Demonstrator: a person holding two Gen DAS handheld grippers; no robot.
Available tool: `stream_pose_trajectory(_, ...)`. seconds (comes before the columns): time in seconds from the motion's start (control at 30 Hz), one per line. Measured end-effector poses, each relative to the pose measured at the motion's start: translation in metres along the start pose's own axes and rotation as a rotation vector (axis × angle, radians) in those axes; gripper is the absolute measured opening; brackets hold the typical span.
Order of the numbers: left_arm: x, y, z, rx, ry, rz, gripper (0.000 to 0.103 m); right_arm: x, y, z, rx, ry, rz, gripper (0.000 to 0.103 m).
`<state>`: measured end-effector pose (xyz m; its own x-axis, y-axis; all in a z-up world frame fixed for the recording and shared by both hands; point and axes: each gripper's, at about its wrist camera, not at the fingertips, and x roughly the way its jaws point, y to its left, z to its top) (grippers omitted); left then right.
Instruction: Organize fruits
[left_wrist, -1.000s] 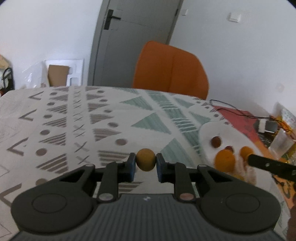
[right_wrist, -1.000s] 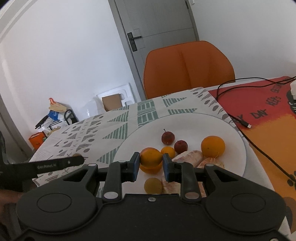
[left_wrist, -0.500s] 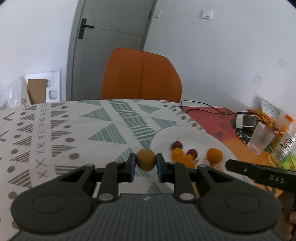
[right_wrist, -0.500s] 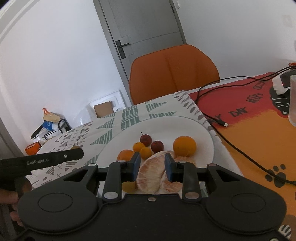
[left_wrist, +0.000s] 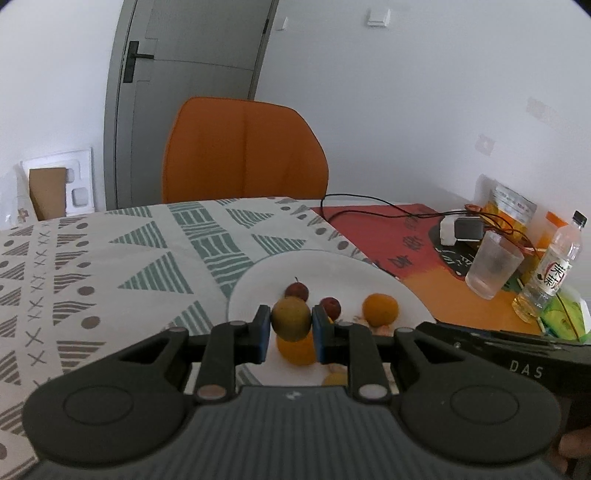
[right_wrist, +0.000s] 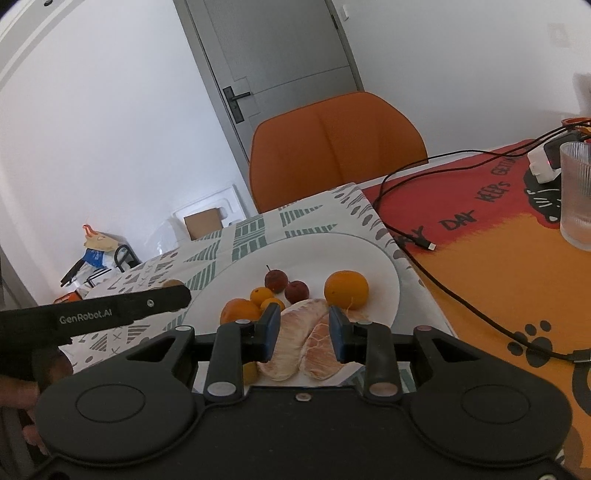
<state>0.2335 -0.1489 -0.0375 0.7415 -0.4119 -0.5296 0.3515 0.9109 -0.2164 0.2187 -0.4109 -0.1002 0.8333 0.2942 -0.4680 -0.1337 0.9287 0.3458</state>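
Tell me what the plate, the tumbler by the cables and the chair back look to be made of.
Plate: probably glazed ceramic, though melamine would look alike; plain white, smooth, soft sheen.
Tumbler: clear ribbed glass or hard plastic; vertical flutes, see-through, frosted look.
Chair back: orange upholstery, matte, with a centre seam; fabric or faux leather, can't tell.

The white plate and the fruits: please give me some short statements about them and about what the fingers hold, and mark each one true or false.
1. The left gripper holds a small greenish-yellow fruit between its fingers. True.
2. The white plate is empty. False: it holds several fruits, among them an orange and two small red fruits.
3. Peeled pomelo segments lie on the plate. True.
4. The glass stands on the plate. False: it stands on the orange and red mat, apart from the plate.
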Motion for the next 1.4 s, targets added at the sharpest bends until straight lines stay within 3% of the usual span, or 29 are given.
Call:
stream_pose_trajectory(0.17,-0.010,0.006,0.002,-0.021,-0.009,0.031,0.033,-0.001,0.007,0.002,-0.010,-0.004,0.007,0.036)
stream_pose_trajectory(0.33,-0.026,0.022,-0.001,-0.054,-0.024,0.092,0.052,-0.001,0.017,0.001,-0.023,-0.006,0.013,0.051)
stream_pose_trajectory(0.43,-0.040,0.031,-0.003,-0.062,-0.037,0.119,0.057,0.000,0.023,0.000,-0.024,0.002,0.016,0.056)
stream_pose_trajectory(0.53,-0.053,0.038,-0.005,-0.075,-0.045,0.150,0.067,0.000,0.031,-0.001,-0.032,0.000,0.015,0.068)
stream_pose_trajectory(0.6,-0.062,0.044,-0.007,-0.086,-0.052,0.177,0.077,-0.002,0.038,-0.002,-0.045,-0.007,0.012,0.082)
stream_pose_trajectory(0.8,-0.091,0.061,-0.011,-0.104,-0.079,0.244,0.089,-0.005,0.055,-0.003,-0.073,-0.009,0.004,0.098)
stream_pose_trajectory(0.9,-0.104,0.066,-0.014,-0.110,-0.088,0.271,0.097,-0.007,0.063,-0.004,-0.085,-0.001,0.005,0.101)
stream_pose_trajectory(1.2,-0.133,0.075,-0.028,-0.113,-0.053,0.330,0.101,-0.022,0.093,-0.008,-0.143,0.007,0.058,0.103)
stream_pose_trajectory(1.4,-0.159,0.080,-0.038,-0.140,-0.075,0.371,0.102,-0.028,0.105,-0.011,-0.139,0.019,0.069,0.103)
